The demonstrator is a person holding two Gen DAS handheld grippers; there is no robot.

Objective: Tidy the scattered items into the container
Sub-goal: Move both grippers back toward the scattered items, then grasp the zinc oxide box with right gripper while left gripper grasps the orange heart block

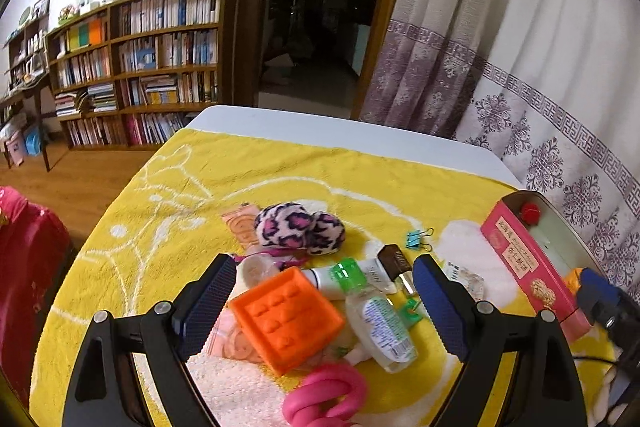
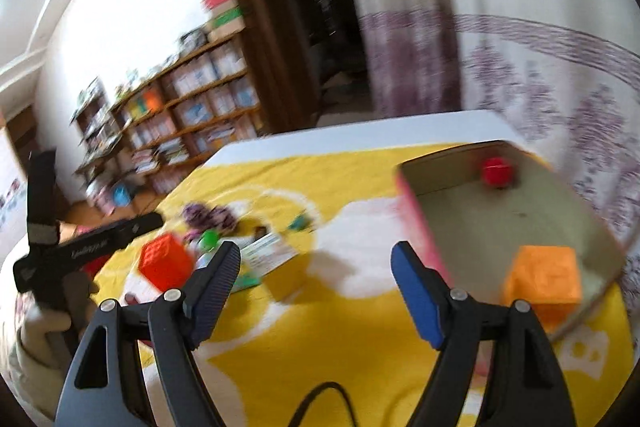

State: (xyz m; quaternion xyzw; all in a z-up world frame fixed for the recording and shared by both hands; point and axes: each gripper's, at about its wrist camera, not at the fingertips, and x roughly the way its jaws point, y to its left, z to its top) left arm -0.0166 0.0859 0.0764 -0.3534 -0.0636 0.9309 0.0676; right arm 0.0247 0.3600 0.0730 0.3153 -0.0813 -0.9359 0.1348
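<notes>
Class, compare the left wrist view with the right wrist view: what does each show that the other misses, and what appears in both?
Only the left wrist view shows the pink coiled cord, the sanitizer bottle and the blue binder clip sharply, under the open left gripper.

Only the right wrist view looks into the pink box far enough to show an orange cube inside, beside the open right gripper.

Both show the yellow towel, the red ball in the box, and the orange block.
</notes>
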